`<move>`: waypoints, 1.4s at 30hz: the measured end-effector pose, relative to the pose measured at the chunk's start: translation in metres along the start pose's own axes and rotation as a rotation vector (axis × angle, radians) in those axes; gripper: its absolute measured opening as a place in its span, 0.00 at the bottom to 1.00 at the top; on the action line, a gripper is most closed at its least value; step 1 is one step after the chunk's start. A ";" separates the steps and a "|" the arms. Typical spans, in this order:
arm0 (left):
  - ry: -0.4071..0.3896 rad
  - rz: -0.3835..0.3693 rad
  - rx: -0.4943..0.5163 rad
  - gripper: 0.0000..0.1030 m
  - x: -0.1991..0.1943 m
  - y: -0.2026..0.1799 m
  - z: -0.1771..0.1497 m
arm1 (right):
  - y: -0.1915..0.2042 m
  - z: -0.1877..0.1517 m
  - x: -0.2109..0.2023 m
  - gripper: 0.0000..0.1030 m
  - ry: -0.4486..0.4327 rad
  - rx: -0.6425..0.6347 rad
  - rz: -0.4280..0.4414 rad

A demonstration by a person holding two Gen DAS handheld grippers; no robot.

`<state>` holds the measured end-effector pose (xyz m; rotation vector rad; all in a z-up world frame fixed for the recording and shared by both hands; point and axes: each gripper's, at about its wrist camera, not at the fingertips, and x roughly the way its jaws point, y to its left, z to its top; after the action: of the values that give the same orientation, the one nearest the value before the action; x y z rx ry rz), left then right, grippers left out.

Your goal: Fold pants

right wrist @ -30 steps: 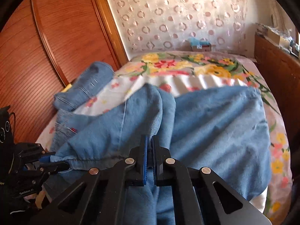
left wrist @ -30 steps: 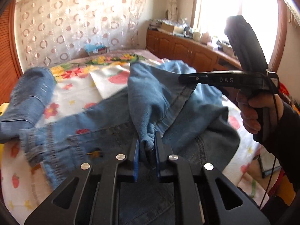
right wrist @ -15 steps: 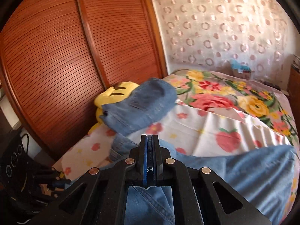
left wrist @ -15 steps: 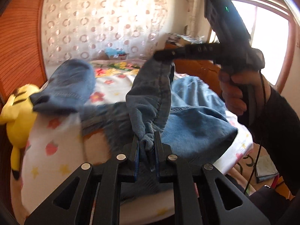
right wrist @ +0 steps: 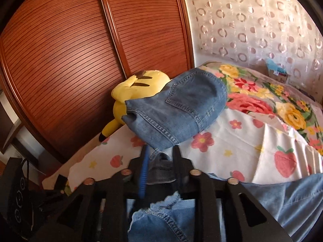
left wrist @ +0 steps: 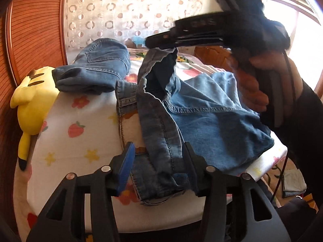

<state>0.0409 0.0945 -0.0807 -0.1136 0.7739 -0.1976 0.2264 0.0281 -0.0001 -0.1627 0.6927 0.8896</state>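
Blue denim pants (left wrist: pixel 201 117) lie bunched at the near edge of the bed; part shows in the right wrist view (right wrist: pixel 292 197). My left gripper (left wrist: pixel 157 153) is open, its jaws wide apart on either side of a pant leg hem that lies loose between them. My right gripper (right wrist: pixel 160 157) stands open, jaws apart, with a fold of denim between them. In the left wrist view it (left wrist: pixel 161 40) hovers over a raised pant edge.
A second, folded pair of jeans (right wrist: pixel 177 104) rests on a yellow plush toy (right wrist: pixel 137 84) at the bed's left side. The flowered bedsheet (right wrist: pixel 252 141) covers the bed. A wooden slatted wardrobe (right wrist: pixel 80 50) stands to the left. A dotted curtain (left wrist: pixel 121 10) hangs behind.
Both grippers swung left, carrying the pants toward the bed's near left edge. Both have opened; the left one has let go of the pant hem.
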 end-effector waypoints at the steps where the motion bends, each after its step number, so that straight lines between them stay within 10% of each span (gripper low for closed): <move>1: -0.006 0.004 -0.004 0.48 -0.001 0.001 0.000 | -0.001 -0.005 -0.007 0.34 -0.009 -0.002 -0.010; 13: -0.081 0.014 0.051 0.48 -0.004 -0.017 0.025 | -0.026 -0.050 -0.070 0.42 -0.086 0.043 -0.124; 24: 0.073 0.068 0.056 0.48 0.063 -0.001 0.037 | -0.037 -0.141 -0.123 0.43 -0.010 0.080 -0.265; 27: 0.092 0.059 0.043 0.33 0.071 0.002 0.033 | -0.044 -0.158 -0.134 0.43 0.004 0.117 -0.279; 31: 0.049 0.031 0.076 0.06 0.053 -0.006 0.029 | -0.048 -0.168 -0.144 0.43 0.004 0.161 -0.296; 42: -0.067 0.009 0.065 0.04 -0.052 0.000 0.006 | -0.033 -0.180 -0.156 0.43 -0.017 0.200 -0.249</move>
<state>0.0085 0.1056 -0.0412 -0.0552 0.7001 -0.2093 0.0963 -0.1685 -0.0481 -0.0607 0.7232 0.5795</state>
